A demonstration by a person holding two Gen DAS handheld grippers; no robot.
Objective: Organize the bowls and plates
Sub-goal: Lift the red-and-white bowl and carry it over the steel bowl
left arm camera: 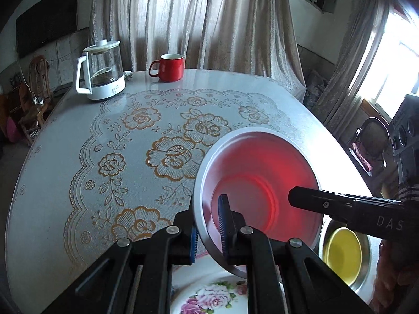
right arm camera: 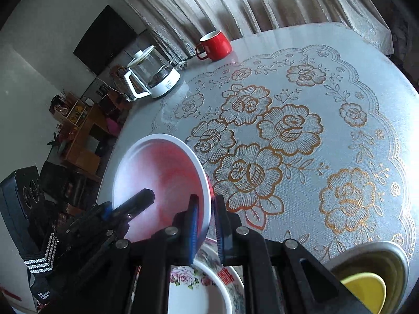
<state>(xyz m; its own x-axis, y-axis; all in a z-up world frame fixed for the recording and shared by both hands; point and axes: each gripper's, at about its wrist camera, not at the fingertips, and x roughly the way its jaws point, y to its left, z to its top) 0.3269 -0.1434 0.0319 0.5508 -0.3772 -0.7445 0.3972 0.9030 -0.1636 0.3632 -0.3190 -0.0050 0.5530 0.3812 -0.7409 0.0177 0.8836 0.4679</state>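
Observation:
A white bowl with a red-tinted inside [left arm camera: 262,178] is held tilted above the table by both grippers. My left gripper [left arm camera: 208,230] is shut on its near-left rim. My right gripper [right arm camera: 207,225] is shut on the bowl's [right arm camera: 162,172] right rim, and its finger [left arm camera: 314,200] reaches in from the right in the left wrist view. Below lies a white plate with pink roses [left arm camera: 209,295], also in the right wrist view [right arm camera: 193,282]. A yellow bowl [left arm camera: 343,253] sits inside a steel bowl [left arm camera: 366,269] at the right, also seen in the right wrist view [right arm camera: 366,290].
A round table with a gold-flowered lace cloth [left arm camera: 136,157] fills the view. A glass kettle on a white base [left arm camera: 100,70] and a red mug [left arm camera: 170,66] stand at its far edge. Curtains hang behind. Chairs and shelves stand beyond the table's left edge.

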